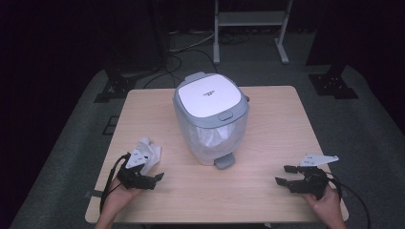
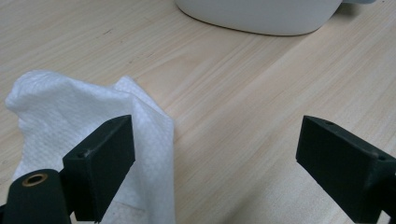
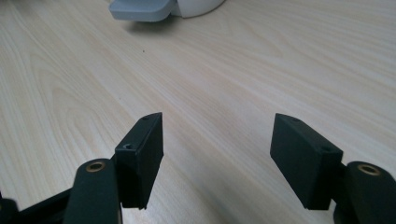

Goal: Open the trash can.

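A white pedal bin [image 1: 211,119] with a grey-rimmed shut lid stands in the middle of the wooden table [image 1: 282,119]; its grey foot pedal [image 1: 224,161] faces me. A crumpled white paper towel [image 1: 149,151] lies at the front left. My left gripper [image 1: 152,180] rests just in front of it, open; in the left gripper view the towel [image 2: 70,116] lies by the left jaw with nothing between the jaws. My right gripper [image 1: 285,175] sits open at the front right, empty, above bare wood. The pedal [image 3: 142,9] shows at the top of the right gripper view.
The bin's base [image 2: 261,16] shows at the top of the left gripper view. Beyond the table lie grey floor, cables [image 1: 191,47], black stand feet [image 1: 114,88] and a white frame [image 1: 250,28].
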`<action>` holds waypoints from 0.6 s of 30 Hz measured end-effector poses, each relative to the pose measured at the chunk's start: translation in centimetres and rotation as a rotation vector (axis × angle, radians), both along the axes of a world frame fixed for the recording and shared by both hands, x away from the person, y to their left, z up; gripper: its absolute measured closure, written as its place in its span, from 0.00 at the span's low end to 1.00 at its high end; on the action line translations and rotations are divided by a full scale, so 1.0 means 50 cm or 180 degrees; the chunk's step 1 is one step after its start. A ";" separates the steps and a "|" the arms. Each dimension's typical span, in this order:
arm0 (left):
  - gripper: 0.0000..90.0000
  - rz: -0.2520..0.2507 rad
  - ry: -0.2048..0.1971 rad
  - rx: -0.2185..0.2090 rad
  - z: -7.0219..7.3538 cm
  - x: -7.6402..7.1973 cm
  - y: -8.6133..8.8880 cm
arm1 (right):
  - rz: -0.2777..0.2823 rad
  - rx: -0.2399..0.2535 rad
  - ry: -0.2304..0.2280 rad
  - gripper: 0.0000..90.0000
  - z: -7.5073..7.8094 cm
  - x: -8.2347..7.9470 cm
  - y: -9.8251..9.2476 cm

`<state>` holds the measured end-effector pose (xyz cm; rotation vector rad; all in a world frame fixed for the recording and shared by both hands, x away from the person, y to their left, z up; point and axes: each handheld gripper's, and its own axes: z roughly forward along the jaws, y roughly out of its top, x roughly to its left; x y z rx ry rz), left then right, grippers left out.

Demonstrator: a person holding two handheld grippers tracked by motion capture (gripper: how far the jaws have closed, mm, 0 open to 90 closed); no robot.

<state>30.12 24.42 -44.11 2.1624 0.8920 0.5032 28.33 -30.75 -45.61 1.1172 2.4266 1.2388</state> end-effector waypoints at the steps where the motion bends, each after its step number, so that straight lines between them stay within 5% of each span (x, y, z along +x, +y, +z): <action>1: 0.12 0.0007 0.0001 -0.0002 0.000 0.001 0.001 | 0.0006 0.0007 0.0002 0.37 0.003 0.001 0.001; 5: 0.12 0.0017 0.0015 0.0007 -0.001 0.001 0.005 | 0.0040 0.0019 -0.0007 0.37 0.019 0.007 0.003; 18: 0.12 0.0018 -0.0024 -0.0009 0.004 -0.001 0.011 | 0.0194 -0.0070 -0.0131 0.39 0.145 0.020 0.013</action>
